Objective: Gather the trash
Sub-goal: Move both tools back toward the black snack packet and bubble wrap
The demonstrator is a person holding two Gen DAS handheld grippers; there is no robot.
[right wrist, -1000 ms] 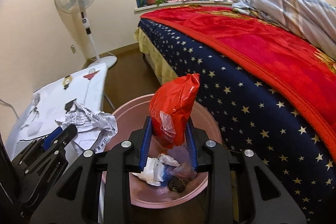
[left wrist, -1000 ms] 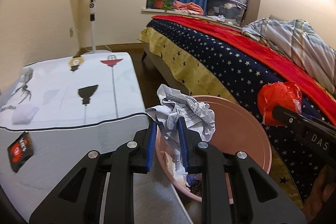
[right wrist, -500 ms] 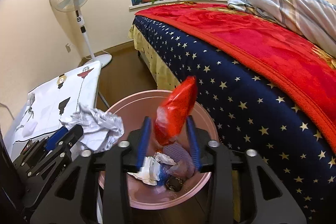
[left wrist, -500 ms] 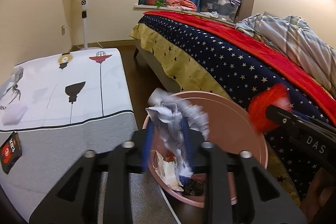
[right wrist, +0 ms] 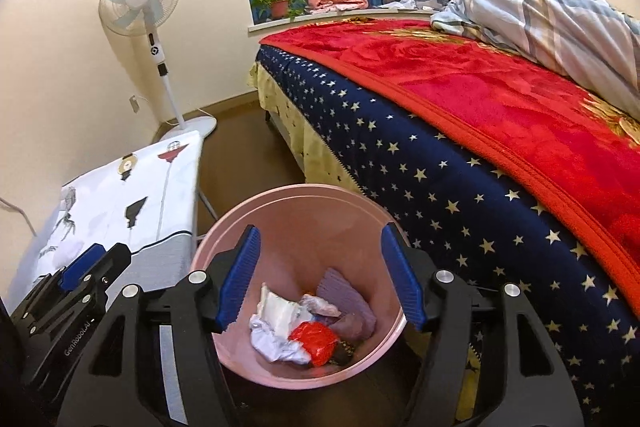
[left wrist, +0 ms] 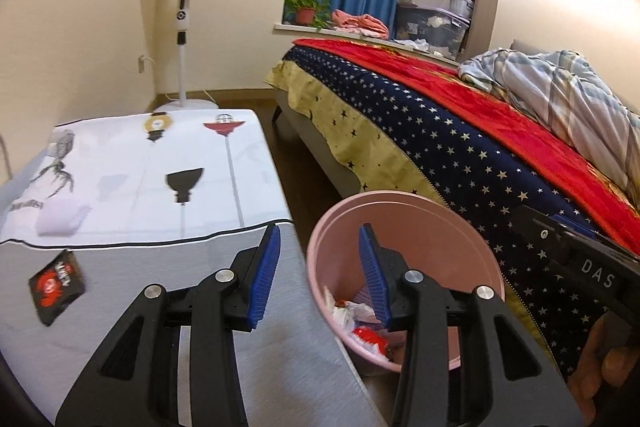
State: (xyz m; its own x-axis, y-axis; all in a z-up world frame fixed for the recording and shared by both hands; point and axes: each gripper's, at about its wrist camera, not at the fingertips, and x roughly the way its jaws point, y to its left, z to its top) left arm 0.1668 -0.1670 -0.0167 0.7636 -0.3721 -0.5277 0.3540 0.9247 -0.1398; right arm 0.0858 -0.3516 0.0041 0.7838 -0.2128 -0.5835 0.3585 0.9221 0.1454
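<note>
A pink bin [right wrist: 304,215] stands on the floor between the table and the bed; it also shows in the left wrist view [left wrist: 404,211]. Inside it lie crumpled white paper [right wrist: 280,331], a red wrapper [right wrist: 316,337] and purple trash [right wrist: 348,303]. My right gripper [right wrist: 318,271] is open and empty above the bin. My left gripper [left wrist: 318,269] is open and empty over the bin's left rim and the table's corner; it also shows at the left of the right wrist view [right wrist: 86,275]. A black and red packet [left wrist: 56,281] lies on the table.
A low table with a printed white cloth [left wrist: 132,179] stands left of the bin. A bed with a starred navy cover and red blanket [right wrist: 500,131] is at the right. A standing fan [left wrist: 184,7] is by the far wall. A small white pad [left wrist: 60,219] lies on the table.
Both grippers opened. The crumpled paper left my left gripper and the red wrapper left my right gripper; both now lie in the bin.
</note>
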